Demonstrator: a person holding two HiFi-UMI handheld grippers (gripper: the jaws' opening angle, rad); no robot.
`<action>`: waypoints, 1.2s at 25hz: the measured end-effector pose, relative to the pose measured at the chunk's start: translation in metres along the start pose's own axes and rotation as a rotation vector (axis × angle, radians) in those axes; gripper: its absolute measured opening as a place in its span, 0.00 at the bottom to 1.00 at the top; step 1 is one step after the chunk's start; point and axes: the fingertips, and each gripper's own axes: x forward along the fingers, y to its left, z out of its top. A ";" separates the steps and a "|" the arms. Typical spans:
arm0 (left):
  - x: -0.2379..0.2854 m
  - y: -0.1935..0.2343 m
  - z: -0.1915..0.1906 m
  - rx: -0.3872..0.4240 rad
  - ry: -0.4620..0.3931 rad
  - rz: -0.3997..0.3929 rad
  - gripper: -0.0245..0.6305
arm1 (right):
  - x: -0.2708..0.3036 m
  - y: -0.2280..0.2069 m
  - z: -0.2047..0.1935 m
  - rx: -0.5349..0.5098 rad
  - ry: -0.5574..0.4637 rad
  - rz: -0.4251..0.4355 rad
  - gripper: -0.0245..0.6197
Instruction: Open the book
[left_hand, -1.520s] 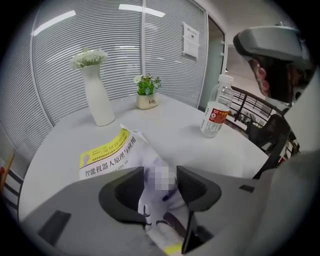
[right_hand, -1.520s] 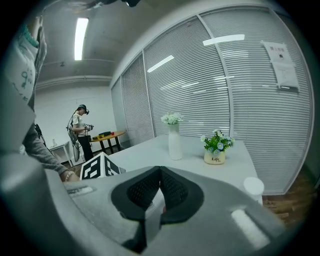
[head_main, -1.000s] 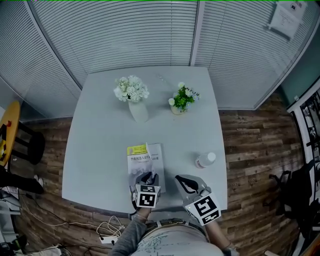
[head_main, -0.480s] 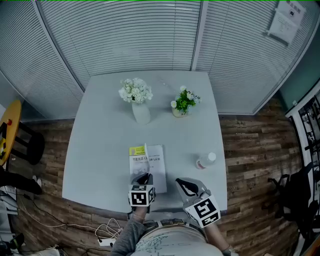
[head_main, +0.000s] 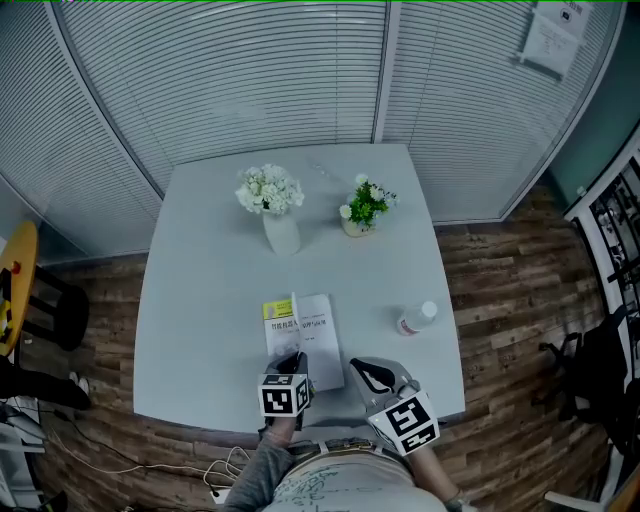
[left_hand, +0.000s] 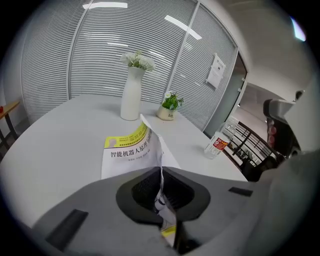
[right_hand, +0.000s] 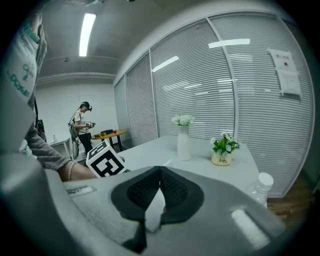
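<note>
Already, at the tabletop's (head_main: 200, 300) near edge, the book (head_main: 322, 340) lay with its cover (left_hand: 130, 152) lifted — the left tongs (head_main: 292, 362) had just been closing and gripped its near edge, so opening had begun; the right tongs (head_main: 365, 373) waited beside, closed, empty.

The head camera is looking steeply down from above the counter's (head_main: 200, 300) near edge, facing the far edge and taking in the whole top. The left tool's (head_main: 290, 358) camera is riding low and close over the near edge, looking along its jaws across the book (left_hand: 130, 152) toward the far edge. The right tool's (head_main: 365, 372) camera is sitting by the near right corner, looking more level across the top. All three views are sharing the white vase (head_main: 282, 232), the potted plant (head_main: 362, 205) and the bottle (head_main: 415, 318).
</note>
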 end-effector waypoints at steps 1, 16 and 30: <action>-0.001 0.000 0.000 0.005 0.002 -0.009 0.05 | 0.001 0.002 0.000 0.004 0.001 -0.005 0.04; -0.013 0.033 -0.010 -0.046 0.054 -0.117 0.05 | 0.029 0.033 0.007 0.039 0.013 -0.059 0.04; -0.039 0.070 -0.014 -0.073 0.047 -0.166 0.05 | 0.060 0.069 0.012 0.044 0.039 -0.060 0.04</action>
